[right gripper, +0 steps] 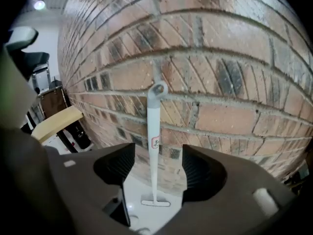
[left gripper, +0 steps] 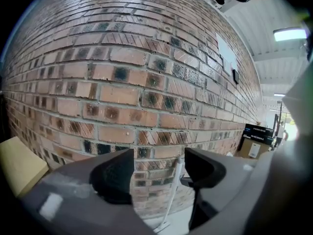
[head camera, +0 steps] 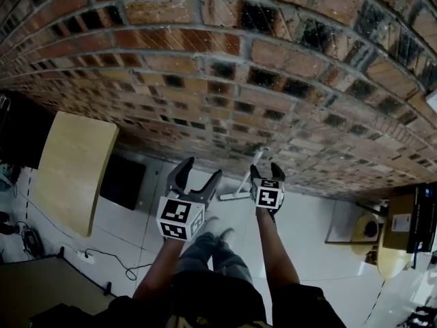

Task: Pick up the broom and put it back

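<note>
A: What surrounds the broom?
B: It leans on the brick wall, mid-frame; table far left, boxes far right.
A: Grippers?
B: Left gripper and right gripper both wide, gripping nothing; floor open lower right.

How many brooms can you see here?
1. The white broom leans against the brick wall, head on the floor, just beyond the open right gripper. Others may be outside view.
</note>
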A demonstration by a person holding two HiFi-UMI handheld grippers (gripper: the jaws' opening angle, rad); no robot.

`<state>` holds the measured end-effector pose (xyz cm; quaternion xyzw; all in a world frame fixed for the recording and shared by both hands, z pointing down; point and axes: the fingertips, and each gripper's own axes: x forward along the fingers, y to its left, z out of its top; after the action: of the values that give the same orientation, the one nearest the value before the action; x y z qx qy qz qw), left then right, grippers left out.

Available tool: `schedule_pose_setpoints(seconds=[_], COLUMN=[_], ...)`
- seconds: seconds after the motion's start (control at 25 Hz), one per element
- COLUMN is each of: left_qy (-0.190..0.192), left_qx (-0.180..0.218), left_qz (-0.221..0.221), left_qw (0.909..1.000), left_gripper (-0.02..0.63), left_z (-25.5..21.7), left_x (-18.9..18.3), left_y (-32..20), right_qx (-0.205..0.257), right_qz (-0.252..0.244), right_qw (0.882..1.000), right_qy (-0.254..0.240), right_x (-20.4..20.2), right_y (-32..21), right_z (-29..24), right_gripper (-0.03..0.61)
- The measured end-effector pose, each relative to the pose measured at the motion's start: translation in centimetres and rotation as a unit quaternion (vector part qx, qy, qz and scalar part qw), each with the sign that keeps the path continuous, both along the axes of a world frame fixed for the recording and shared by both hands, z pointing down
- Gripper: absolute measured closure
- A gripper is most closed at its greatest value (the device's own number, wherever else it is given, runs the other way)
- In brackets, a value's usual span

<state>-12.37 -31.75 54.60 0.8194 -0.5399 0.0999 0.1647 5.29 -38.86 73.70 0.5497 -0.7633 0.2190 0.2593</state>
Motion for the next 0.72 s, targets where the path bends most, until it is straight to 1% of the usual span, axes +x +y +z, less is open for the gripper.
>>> schedule_pose_setpoints(seconds=[0.2,0.36,0.48,0.6,0.72], left_qy=[0.006,0.01,0.01,0.006,-0.01], left_qx=[0.017,0.04,0.054,0.068,0.088], left_qz=[-0.005,-0.008,-0.011,-0.01,-0.003], left_qw=[0.9998,0.9991,0.9984,0.9976,0.996], left_gripper=[0.288,0.288,0.288,0.288,0.288], left_z=[-1.7,-3.9,-5.3,-6.5,-8.0], left_x=[-0.5,-0.6,-0.8,-0.6,0.0], left_y=[0.2,0.6,1.5,2.8,4.1], right_qx=[0.05,0.107,0.133,0.173,0.22], right_qz=[0.005,0.015,0.021,0.023,0.016], right_qw=[0.998,0.992,0.988,0.981,0.971], right_qy=[-0.036,-0.063,-0.076,-0.086,-0.094], right_x=[0.3,1.3,2.1,3.1,3.7], right_y=[2.1,3.5,4.8,6.4,8.1], right_z=[-6.6,-12.6,-15.9,-19.7,-23.7], right_gripper=[0.258,0.253,0.253,0.25,0.25])
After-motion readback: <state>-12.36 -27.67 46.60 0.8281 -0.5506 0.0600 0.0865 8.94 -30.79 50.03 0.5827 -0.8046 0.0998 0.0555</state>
